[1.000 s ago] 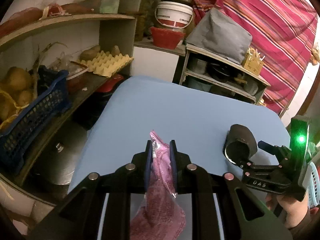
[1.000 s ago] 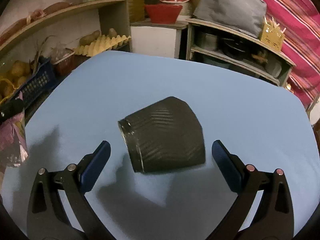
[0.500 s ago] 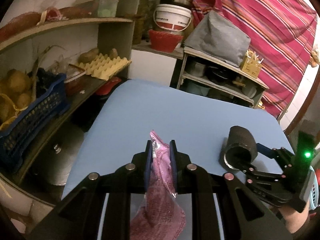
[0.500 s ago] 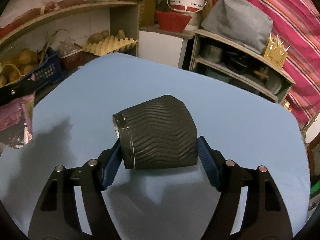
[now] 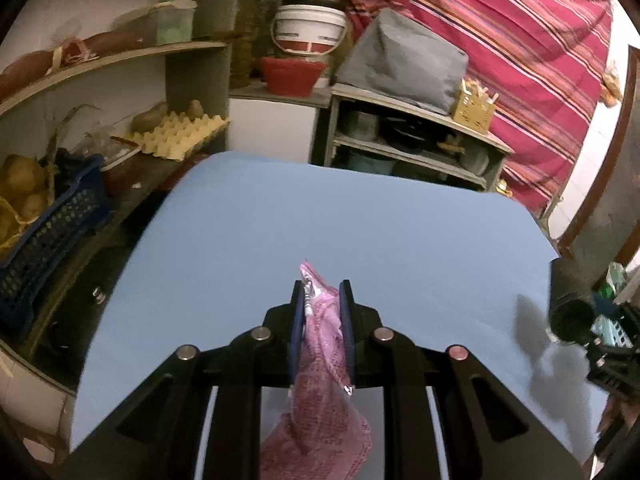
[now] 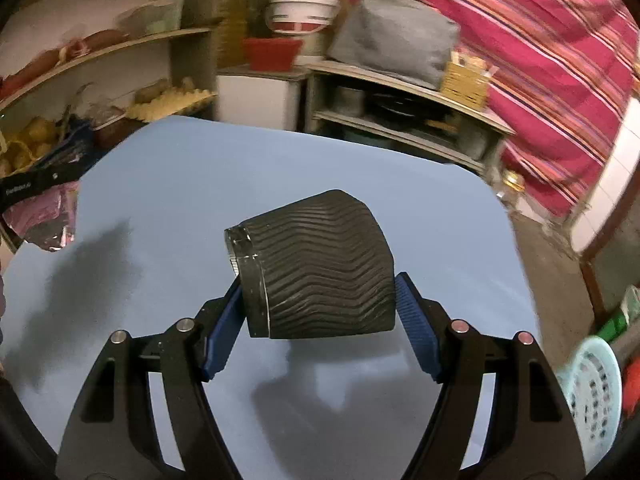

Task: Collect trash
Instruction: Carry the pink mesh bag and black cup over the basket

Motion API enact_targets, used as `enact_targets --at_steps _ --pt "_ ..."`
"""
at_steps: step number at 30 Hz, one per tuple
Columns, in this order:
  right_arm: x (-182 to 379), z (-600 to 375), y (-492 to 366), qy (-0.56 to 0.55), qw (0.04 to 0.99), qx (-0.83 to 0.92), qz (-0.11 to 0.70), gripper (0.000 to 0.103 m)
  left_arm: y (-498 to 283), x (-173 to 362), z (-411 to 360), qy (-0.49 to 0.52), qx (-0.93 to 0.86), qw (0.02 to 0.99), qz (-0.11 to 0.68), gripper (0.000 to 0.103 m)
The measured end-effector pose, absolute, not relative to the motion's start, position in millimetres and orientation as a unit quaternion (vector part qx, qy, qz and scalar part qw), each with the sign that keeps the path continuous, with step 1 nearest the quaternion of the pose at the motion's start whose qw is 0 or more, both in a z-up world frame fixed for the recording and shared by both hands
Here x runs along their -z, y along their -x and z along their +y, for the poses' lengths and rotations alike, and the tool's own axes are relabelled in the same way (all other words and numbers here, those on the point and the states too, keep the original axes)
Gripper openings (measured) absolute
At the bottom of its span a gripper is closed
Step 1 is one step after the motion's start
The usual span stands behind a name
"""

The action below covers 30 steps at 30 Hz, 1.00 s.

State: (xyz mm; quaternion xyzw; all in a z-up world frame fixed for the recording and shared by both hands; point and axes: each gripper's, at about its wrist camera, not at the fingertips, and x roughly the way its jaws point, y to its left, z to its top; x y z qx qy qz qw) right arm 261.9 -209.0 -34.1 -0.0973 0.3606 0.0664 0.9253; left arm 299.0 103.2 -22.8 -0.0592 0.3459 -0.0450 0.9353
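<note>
My left gripper is shut on a pink mesh-print wrapper, which hangs down between its blue pads over the blue table. My right gripper is shut on a black ribbed paper cup. The cup lies sideways with its rim to the left, lifted off the table, and its shadow falls on the cloth below. In the left wrist view the same cup shows at the far right edge. In the right wrist view the pink wrapper hangs at the far left.
A pale blue perforated basket sits low, off the table's right side. Shelves on the left hold a blue crate and an egg tray. A grey rack with pots stands behind the table, before a striped curtain.
The right gripper's jaws closed on the black cup, lifted it off the table and carried it to the right. The left gripper shifted over the table, still holding the wrapper.
</note>
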Motion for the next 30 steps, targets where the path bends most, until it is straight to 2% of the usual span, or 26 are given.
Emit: enact_targets --at_steps 14,21,30 --pt "-4 -371 -204 0.014 0.943 0.026 0.33 0.072 -261 -6 8 0.024 0.074 0.945 0.319 0.018" --pt "-20 -444 -173 -0.007 0.946 0.08 0.314 0.072 -244 -33 -83 -0.013 0.12 0.95 0.289 0.018" --pt "-18 -509 -133 -0.023 0.942 0.133 0.309 0.072 -236 -39 -200 -0.025 0.203 0.936 0.287 0.018"
